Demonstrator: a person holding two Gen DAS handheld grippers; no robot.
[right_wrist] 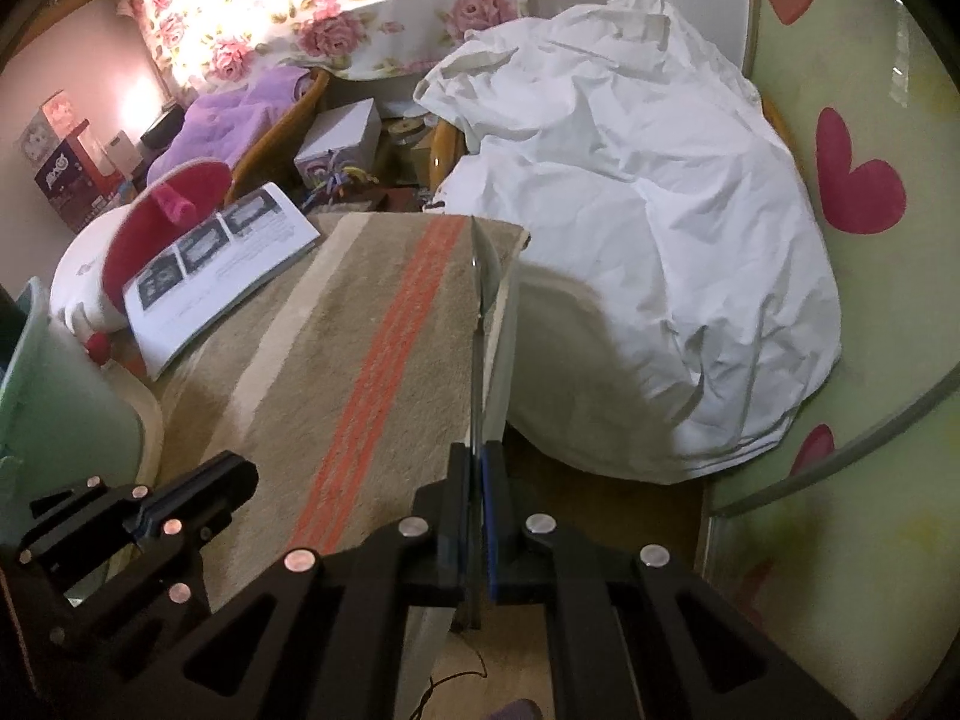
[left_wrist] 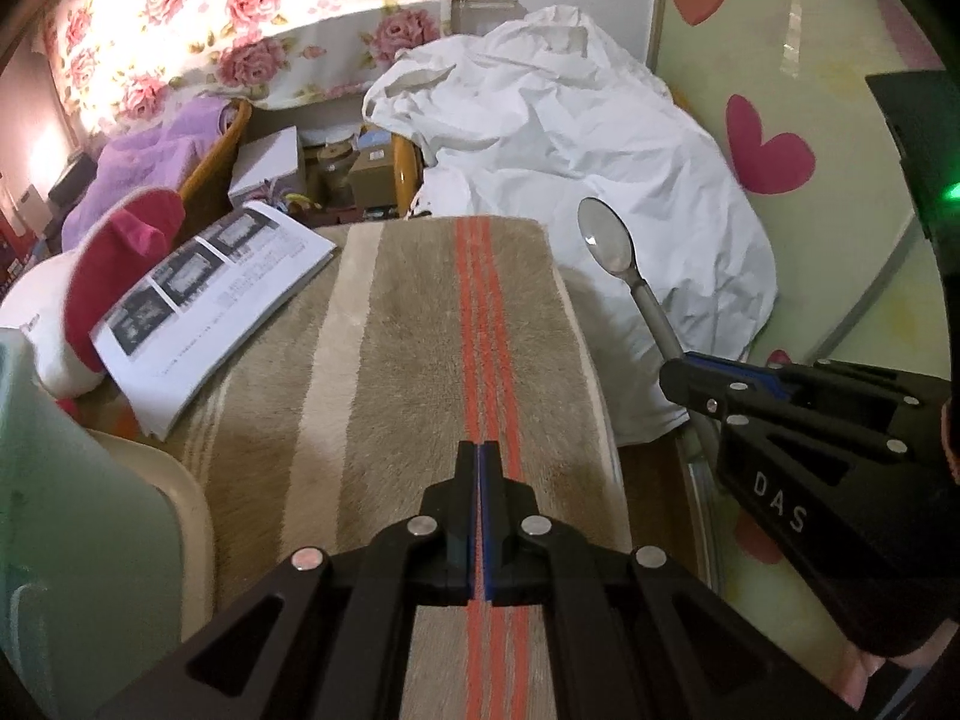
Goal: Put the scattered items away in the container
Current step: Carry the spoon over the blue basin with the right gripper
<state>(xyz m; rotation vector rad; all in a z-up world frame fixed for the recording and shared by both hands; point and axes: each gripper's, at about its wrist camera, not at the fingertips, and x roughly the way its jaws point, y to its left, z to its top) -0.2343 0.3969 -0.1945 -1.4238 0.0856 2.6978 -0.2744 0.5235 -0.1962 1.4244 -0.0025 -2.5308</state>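
Note:
My right gripper [left_wrist: 675, 381] is shut on the handle of a metal spoon [left_wrist: 607, 238], its bowl pointing up and away beside the right edge of a tan towel [left_wrist: 408, 360] with orange stripes. In the right wrist view the spoon [right_wrist: 480, 312] shows edge-on, rising from my right gripper [right_wrist: 478, 468]. My left gripper [left_wrist: 479, 462] is shut and empty above the towel; it also shows in the right wrist view [right_wrist: 141, 525]. A pale green container [left_wrist: 66, 480] stands at the left edge and shows in the right wrist view [right_wrist: 54, 384] too.
An open booklet [left_wrist: 210, 294] lies on the towel's far left, next to a red and white plush toy [left_wrist: 114, 264]. A crumpled white sheet [left_wrist: 588, 180] is heaped to the right. A glass table with red hearts [left_wrist: 840, 120] lies at the right. Boxes [left_wrist: 270, 162] stand behind.

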